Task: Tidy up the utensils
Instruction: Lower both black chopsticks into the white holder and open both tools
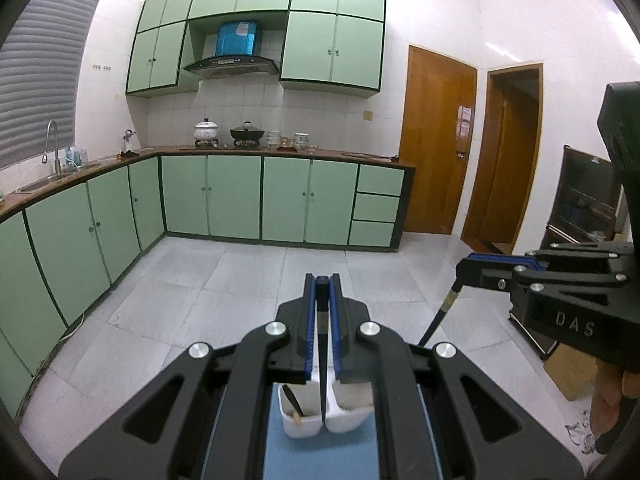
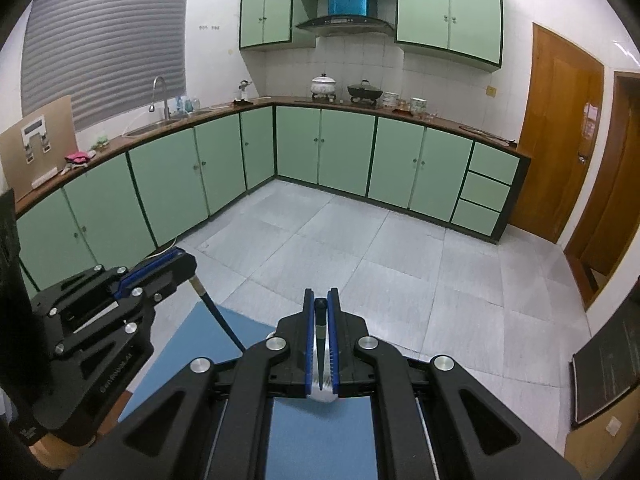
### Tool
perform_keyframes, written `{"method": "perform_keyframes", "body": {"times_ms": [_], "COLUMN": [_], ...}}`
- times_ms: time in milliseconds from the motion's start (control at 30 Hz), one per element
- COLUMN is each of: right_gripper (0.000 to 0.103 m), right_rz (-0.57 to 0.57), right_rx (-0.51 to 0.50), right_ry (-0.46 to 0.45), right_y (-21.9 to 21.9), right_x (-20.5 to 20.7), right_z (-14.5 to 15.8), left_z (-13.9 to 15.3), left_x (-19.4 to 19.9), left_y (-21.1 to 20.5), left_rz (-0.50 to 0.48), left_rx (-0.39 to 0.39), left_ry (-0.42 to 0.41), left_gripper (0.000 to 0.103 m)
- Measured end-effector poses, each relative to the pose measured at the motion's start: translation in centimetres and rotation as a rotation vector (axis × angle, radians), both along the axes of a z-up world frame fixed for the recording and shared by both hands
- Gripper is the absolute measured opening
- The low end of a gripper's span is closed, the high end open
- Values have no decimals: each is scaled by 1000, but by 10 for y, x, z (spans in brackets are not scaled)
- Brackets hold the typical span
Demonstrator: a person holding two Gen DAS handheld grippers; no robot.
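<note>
Both grippers are clamped down on a black chopstick each, jaws pretty much fully together with just the stick's width between the blue pads. The left gripper [image 1: 322, 280] pinches its chopstick [image 1: 322, 360] near the thick top end, so the stick hangs down with its pointed tip [image 1: 322, 414] right over the divider of a white two-compartment holder [image 1: 304, 426]. I can't tell if the tip actually touches the holder or just hovers above it. The holder's left compartment has what looks like another dark utensil [image 1: 294, 400] with a pale wooden bit leaning in it; the other compartment is mostly hidden behind the gripper. The right gripper [image 2: 321, 300] does the same thing, squeezing the blunt end of the second chopstick [image 2: 320, 344], which points down toward something silvery-white [image 2: 326, 392] under the jaws, too hidden to make out. From the left camera that right-hand stick angles down and to the left, with a hand partly visible at the edge behind the gripper. Everything sits over a blue mat [image 2: 320, 440]. The room is a kitchen with mint green cabinets [image 1: 236, 196], a brown countertop [image 2: 400, 114], a sink with a tall faucet [image 2: 160, 96], two pots on the stove [image 1: 226, 132], a range hood [image 1: 232, 64], pale floor tiles [image 2: 380, 248] and wooden doors [image 1: 436, 140].
</note>
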State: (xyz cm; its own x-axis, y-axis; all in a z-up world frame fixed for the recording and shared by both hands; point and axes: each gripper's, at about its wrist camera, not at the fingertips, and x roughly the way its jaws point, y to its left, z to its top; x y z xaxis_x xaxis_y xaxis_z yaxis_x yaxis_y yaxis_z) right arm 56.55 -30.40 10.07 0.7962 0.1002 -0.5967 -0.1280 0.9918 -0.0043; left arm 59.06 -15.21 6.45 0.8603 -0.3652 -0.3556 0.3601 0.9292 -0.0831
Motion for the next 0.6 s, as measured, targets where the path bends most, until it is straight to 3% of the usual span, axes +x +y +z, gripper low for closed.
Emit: {"method": "perform_keyframes", "body": {"times_ms": [200, 367, 467, 600], "right_gripper": [6, 6, 6, 8], "right_rz": [-21, -34, -37, -48], "right_rx": [35, 57, 71, 82], "right_ry": [58, 117, 126, 113], "right_y": [-19, -33, -36, -41], "right_x": [43, 61, 61, 54], "right_z": [-48, -97, -107, -104], "left_z": [-33, -77, -89, -82], "left_x": [36, 55, 56, 47], "left_y": [-11, -9, -9, -2], "left_rz": [19, 20, 16, 16], "left_rx": [29, 47, 68, 77], "left_ry": [3, 69, 88, 71], "left_gripper": [6, 6, 6, 7]}}
